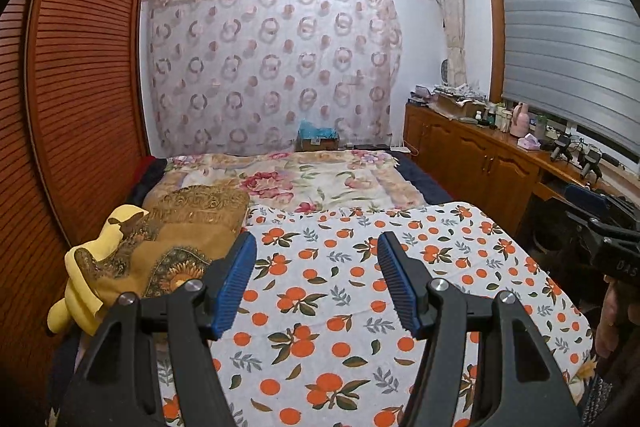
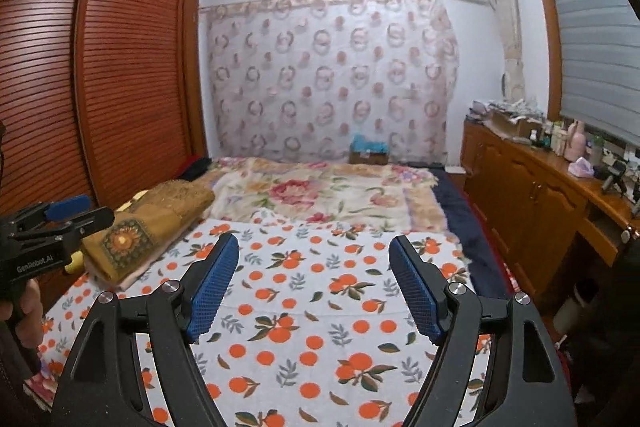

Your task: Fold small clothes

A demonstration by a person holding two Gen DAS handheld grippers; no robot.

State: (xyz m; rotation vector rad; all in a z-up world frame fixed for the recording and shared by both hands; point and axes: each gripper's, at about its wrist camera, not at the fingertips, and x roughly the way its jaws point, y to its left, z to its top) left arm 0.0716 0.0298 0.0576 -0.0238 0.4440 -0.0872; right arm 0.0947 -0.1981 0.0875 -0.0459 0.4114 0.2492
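Observation:
A white cloth with an orange-fruit print (image 1: 360,291) lies spread flat on the bed; it also shows in the right wrist view (image 2: 312,307). My left gripper (image 1: 316,251) is open and empty, held above the cloth. My right gripper (image 2: 314,255) is open and empty, also above the cloth. A brown patterned garment (image 1: 188,227) lies folded at the left of the cloth, seen in the right wrist view (image 2: 152,223) too. A yellow cloth (image 1: 86,267) lies bunched beside it at the bed's left edge.
A floral blanket (image 1: 312,183) covers the far half of the bed. A slatted wooden wardrobe (image 1: 80,87) stands close on the left. A wooden sideboard (image 1: 480,155) with bottles and clutter runs along the right under the window. A box (image 1: 318,139) sits by the curtain.

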